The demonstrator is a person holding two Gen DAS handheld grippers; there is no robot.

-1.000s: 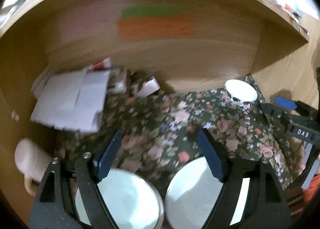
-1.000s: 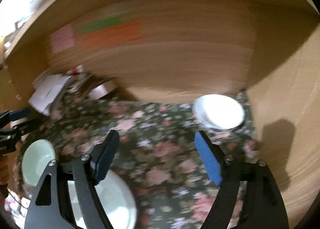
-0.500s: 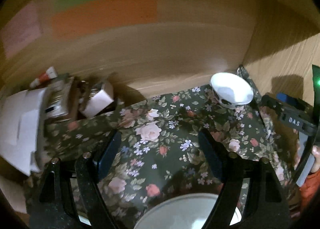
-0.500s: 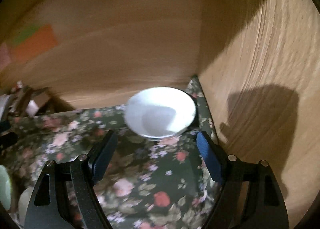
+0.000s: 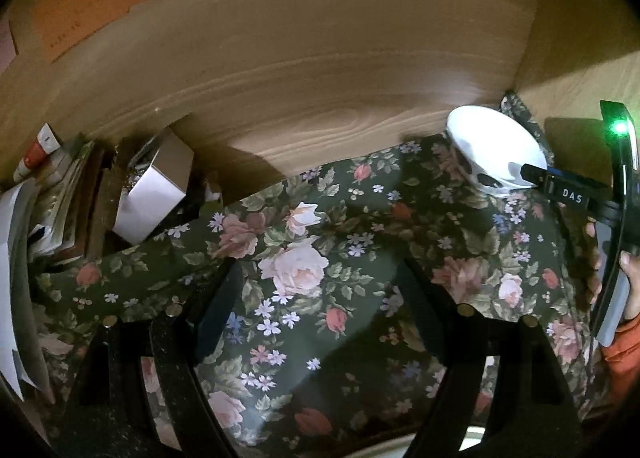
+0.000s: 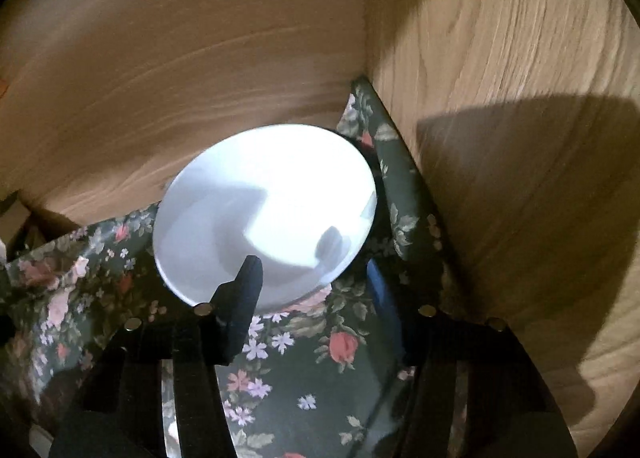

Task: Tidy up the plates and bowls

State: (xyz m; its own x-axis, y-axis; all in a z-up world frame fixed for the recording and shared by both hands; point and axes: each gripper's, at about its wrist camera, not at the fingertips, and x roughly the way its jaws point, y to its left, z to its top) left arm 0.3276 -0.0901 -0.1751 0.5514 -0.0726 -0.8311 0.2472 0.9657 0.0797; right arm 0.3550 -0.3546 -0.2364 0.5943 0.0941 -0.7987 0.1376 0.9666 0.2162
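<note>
A white bowl [image 6: 264, 209] sits on the floral cloth [image 6: 296, 378] in the back right corner of a wooden shelf; it also shows in the left wrist view [image 5: 494, 149]. My right gripper [image 6: 316, 274] is open, with its jaws astride the bowl's near rim: the left finger [image 6: 244, 298] overlaps the inside and the right finger sits outside. It shows from the side in the left wrist view [image 5: 560, 189]. My left gripper [image 5: 320, 298] is open and empty over the floral cloth [image 5: 296, 266]. A white plate rim [image 5: 472, 438] peeks in at the bottom.
The wooden back wall [image 5: 320, 77] and right side wall [image 6: 520, 137] close in the corner. At the left are a small white box [image 5: 152, 193], stacked papers and booklets [image 5: 60, 209] and a tube [image 5: 36, 149].
Both grippers have moved forward into the shelf. The right one closed in on the white bowl, which now lies between its open jaws. The two plates have dropped out of the left view.
</note>
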